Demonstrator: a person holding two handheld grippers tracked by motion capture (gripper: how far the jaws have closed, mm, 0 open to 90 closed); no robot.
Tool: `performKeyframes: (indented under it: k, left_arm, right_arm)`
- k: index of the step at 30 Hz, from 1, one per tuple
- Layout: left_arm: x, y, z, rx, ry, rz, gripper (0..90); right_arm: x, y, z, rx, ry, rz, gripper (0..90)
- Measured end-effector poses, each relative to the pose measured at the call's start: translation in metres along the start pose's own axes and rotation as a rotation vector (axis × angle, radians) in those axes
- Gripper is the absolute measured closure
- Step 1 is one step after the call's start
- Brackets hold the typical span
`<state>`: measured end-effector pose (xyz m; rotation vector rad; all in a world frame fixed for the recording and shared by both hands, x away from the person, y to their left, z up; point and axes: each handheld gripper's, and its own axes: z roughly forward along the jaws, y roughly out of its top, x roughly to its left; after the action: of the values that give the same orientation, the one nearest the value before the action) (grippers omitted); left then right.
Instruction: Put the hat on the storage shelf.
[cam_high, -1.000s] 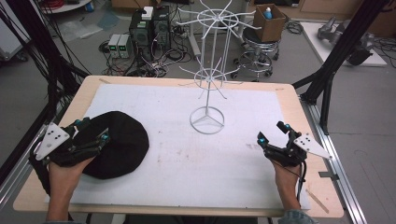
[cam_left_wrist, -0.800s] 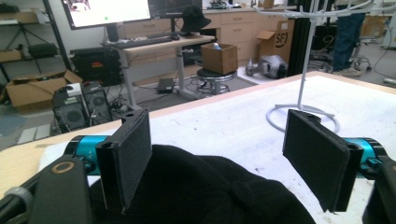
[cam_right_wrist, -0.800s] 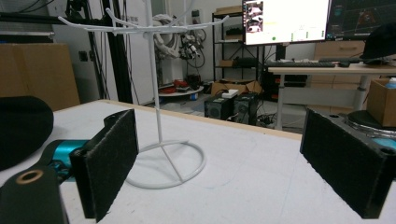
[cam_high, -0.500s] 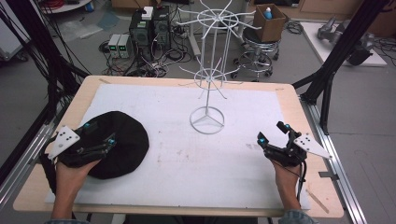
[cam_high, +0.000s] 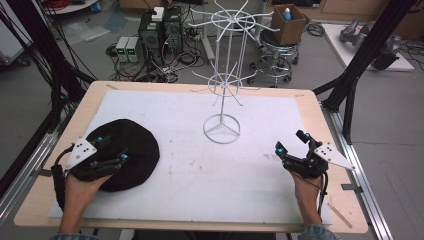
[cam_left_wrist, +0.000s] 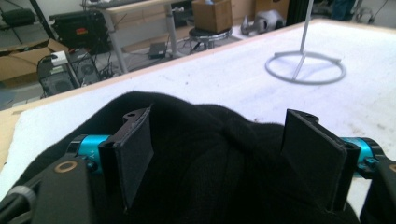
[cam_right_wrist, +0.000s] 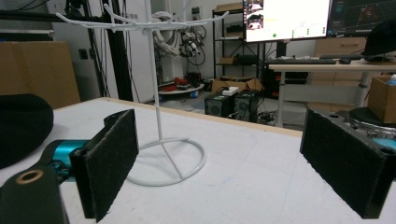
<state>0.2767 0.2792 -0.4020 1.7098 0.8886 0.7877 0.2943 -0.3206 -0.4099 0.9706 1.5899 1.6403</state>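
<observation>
A black knitted hat lies flat on the left of the white mat. My left gripper sits over its near-left part, open. In the left gripper view the two pads stand wide apart on either side of a raised bulge of the hat. A white wire rack with hooked arms stands on its ring base at the table's middle back. Low over the mat at the right, my right gripper is open and holds nothing. In the right gripper view the rack shows between its jaws, and the hat lies far left.
The white mat covers most of the wooden table. Black frame posts rise at the right and left edges. Computers, a stool and a cardboard box stand on the floor beyond the far edge.
My left gripper has moved right from the hat's left edge onto the hat, its jaws now around a fold of it. The right gripper has stayed put.
</observation>
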Motion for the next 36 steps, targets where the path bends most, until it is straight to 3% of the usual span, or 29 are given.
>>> performKeyframes:
  k: [8, 13, 23, 25, 30, 36]
  left_arm:
    - [0.000, -0.004, 0.002, 0.045, -0.001, 0.008, 30.0]
    - [0.000, -0.005, 0.004, 0.070, -0.007, 0.008, 37.1]
    - [-0.001, -0.006, 0.004, 0.118, -0.035, 0.045, 62.2]
    - [-0.002, -0.006, 0.004, 0.121, -0.035, 0.052, 64.0]
    - [-0.004, -0.005, 0.002, 0.109, -0.020, 0.069, 72.3]
    - [-0.005, 0.003, -0.007, 0.029, 0.021, 0.082, 77.6]
  right_arm:
    - [0.000, 0.000, 0.000, 0.000, 0.006, 0.002, 10.8]
    - [-0.001, 0.000, 0.000, -0.001, 0.006, 0.005, 10.8]
    - [-0.001, 0.000, 0.000, 0.000, 0.007, 0.004, 10.8]
    - [-0.001, 0.000, 0.000, 0.000, 0.004, 0.005, 10.8]
    - [-0.001, 0.000, 0.000, -0.001, 0.004, 0.004, 10.8]
    - [-0.001, 0.000, 0.000, 0.001, 0.004, 0.002, 10.8]
